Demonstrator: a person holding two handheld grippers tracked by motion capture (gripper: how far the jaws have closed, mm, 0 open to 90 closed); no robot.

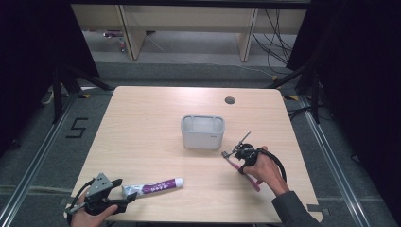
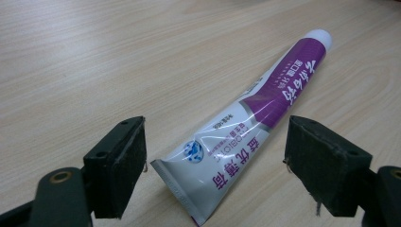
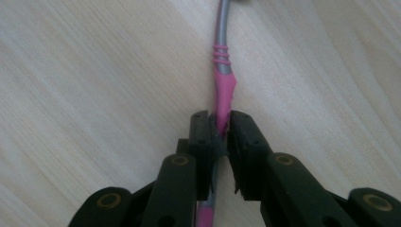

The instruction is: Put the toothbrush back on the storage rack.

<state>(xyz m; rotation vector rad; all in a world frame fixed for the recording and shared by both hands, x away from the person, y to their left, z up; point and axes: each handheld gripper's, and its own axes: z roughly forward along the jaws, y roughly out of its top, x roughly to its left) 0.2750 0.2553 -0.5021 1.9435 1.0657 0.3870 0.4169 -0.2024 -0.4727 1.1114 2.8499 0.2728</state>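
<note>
— Start at the near edge of the pale wooden table [image 1: 142, 113]. What's the left gripper [image 1: 124, 201] up to?

— It sits at the near left corner, well away from the small grey plastic holder box [image 1: 202, 132] in the middle. In the left gripper view its jaws are spread wide, with the crimped end of the white-and-purple toothpaste tube [image 2: 246, 127] lying between them, untouched. The tube lies flat, its white cap end pointing roughly toward the box.

— And the other hand?

— The right gripper [image 1: 232, 153] is just to the near right of the box. Its jaws are clamped on the pink-and-grey toothbrush [image 3: 222, 85]; in the right gripper view the pads pinch the pink handle from both sides, and the grey neck runs on ahead over the wood. The brush looks to be resting on the table.

— So lifting the brush is the step?

— I'd say so, and dropping it into the box after. The grip sits well down the handle, so the long head end may swing. I'd lift straight up, slowly, tip the brush upright before moving over the box, and clear its near rim.

— Beyond the box?

— A round cable hole [image 1: 230, 100] at the far edge.
</note>
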